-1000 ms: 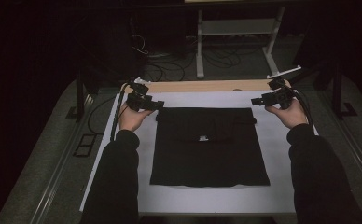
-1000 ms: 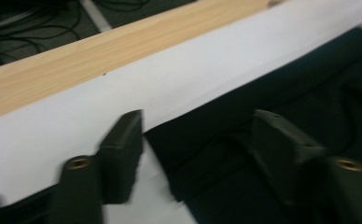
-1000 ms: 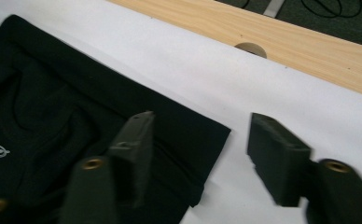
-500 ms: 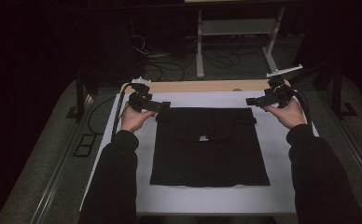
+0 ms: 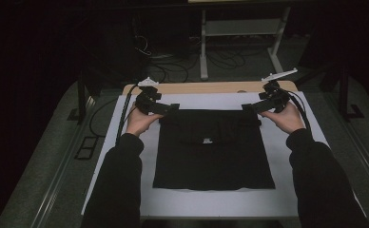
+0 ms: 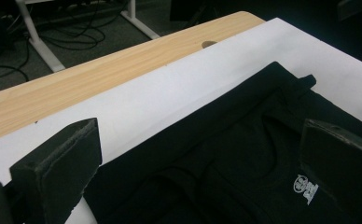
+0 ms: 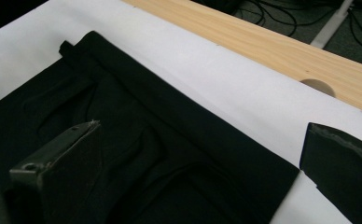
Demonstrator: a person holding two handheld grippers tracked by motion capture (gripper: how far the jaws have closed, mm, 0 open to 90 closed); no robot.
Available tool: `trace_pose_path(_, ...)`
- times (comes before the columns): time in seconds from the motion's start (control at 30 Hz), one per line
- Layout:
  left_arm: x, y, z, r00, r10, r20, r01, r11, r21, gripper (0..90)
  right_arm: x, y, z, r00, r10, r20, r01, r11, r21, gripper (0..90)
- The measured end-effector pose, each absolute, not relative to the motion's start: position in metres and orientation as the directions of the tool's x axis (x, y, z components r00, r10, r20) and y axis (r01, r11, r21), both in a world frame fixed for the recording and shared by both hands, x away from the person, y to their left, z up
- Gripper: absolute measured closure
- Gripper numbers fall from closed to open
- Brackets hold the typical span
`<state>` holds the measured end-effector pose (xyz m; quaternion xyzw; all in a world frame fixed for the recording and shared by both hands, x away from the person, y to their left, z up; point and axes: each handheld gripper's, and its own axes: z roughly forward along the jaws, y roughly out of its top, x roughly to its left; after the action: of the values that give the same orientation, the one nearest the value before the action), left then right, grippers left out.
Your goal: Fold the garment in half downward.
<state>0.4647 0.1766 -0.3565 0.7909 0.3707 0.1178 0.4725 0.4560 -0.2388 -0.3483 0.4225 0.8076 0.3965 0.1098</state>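
A black folded garment [image 5: 213, 152] with a small white label [image 5: 207, 140] lies flat on a white sheet [image 5: 125, 156]. My left gripper [image 5: 169, 109] hovers at the garment's far left corner, held level and pointing right. Its jaws have just been opening and stand open [image 6: 200, 140] over the garment's far edge [image 6: 226, 158], with neither pad pressing on the cloth. My right gripper [image 5: 249, 107] is at the far right corner, pointing left. Its jaws have also just been opening and stand wide apart [image 7: 202, 135] over the cloth [image 7: 123, 130] without gripping it.
The white sheet covers a wooden table whose bare far strip [image 5: 206, 87] has a round hole [image 5: 242, 90]. Beyond the table are floor cables and a white stand [image 5: 204, 47]. Bare white sheet surrounds the garment on all sides.
My right gripper has shifted a little to the left, toward the garment's far right corner. The left hand has stayed where it was, and the garment has not moved.
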Motion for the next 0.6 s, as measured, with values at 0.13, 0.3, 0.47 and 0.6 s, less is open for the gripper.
trace_pose_path(0.13, 0.464, 0.174, -0.358, 0.707, 0.688, -0.166, 0.473, -0.285, 0.834, 0.0, 0.454, -0.229, -0.351, -0.641, 0.755, 0.139, 0.574, 0.350, 0.740, 1.3)
trace_pose_path(0.3, 0.462, 0.163, -0.365, 0.728, 0.664, -0.171, 0.469, -0.301, 0.830, 0.0, 0.454, -0.219, -0.355, -0.652, 0.746, 0.136, 0.568, 0.362, 0.739, 0.3)
trace_pose_path(0.47, 0.463, 0.157, -0.374, 0.732, 0.656, -0.183, 0.480, -0.307, 0.822, 0.0, 0.454, -0.211, -0.359, -0.666, 0.732, 0.142, 0.569, 0.376, 0.731, 0.3)
trace_pose_path(0.6, 0.465, 0.154, -0.381, 0.736, 0.644, -0.208, 0.502, -0.314, 0.806, 0.0, 0.454, -0.206, -0.362, -0.672, 0.726, 0.147, 0.574, 0.385, 0.723, 0.3)
